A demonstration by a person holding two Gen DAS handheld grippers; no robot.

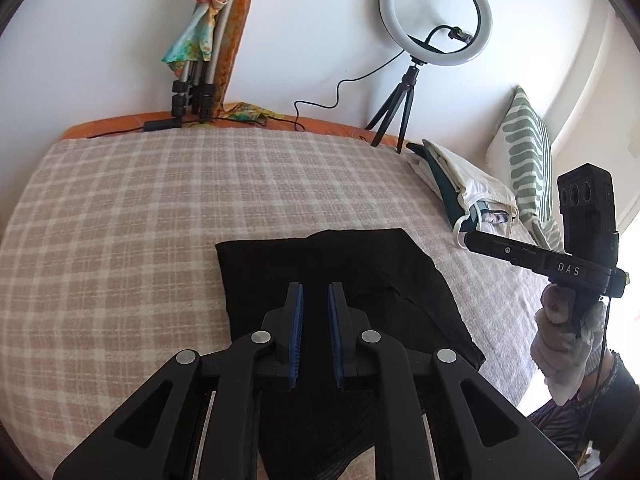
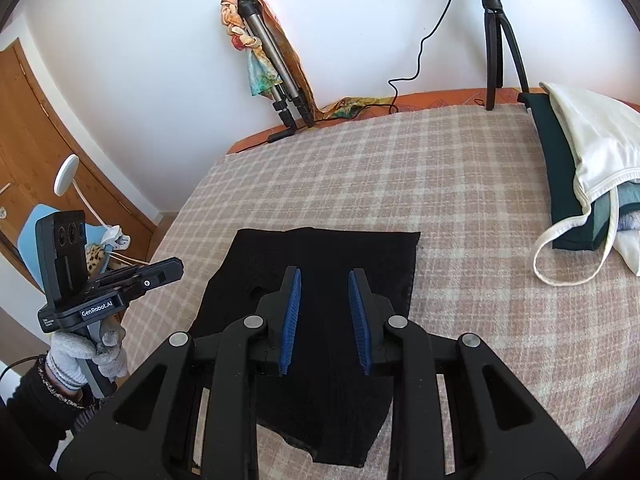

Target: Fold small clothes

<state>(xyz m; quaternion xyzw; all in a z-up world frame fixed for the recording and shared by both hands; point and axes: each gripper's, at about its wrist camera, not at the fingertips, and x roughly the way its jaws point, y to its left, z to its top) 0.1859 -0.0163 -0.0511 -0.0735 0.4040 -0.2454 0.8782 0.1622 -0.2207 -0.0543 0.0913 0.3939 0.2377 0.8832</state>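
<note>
Bed covered by a checked blanket (image 1: 140,208), seen from two handheld tongs aimed toward a white wall.

Black garment (image 1: 320,264) lying flat at the centre of both views, roughly rectangular, apparently folded at least once; black on black, so layers hard to make out. Small wrinkles at 3 o'clock in the left view; ragged, uneven hem at 6 o'clock in the right view, suggesting a fold or some tidying left to do.

Left tongs (image 1: 316,294) poised over the garment, blue pads parted by a narrow gap, gripping nothing. Right tongs (image 2: 324,284) likewise above the cloth, pads spread wider, empty. Contact between pads and fabric not clear from these angles.

Pile (image 2: 576,168) of other clothes at 2 o'clock in the right view: dark green piece under a white one with loose straps, well apart from the black garment. Folded stack or waiting heap, impossible to say for sure; the green piece looks neat, the white one draped loosely.

Ring light (image 1: 436,12) on a small tripod at 1 o'clock in the left view. Folded tripod (image 1: 200,68) wrapped in a scarf against the wall at 11 o'clock. Striped pillow (image 1: 524,160) at 3 o'clock.

Judged stage: mid-task, one garment partly folded, both tongs free for the next grasp.
</note>
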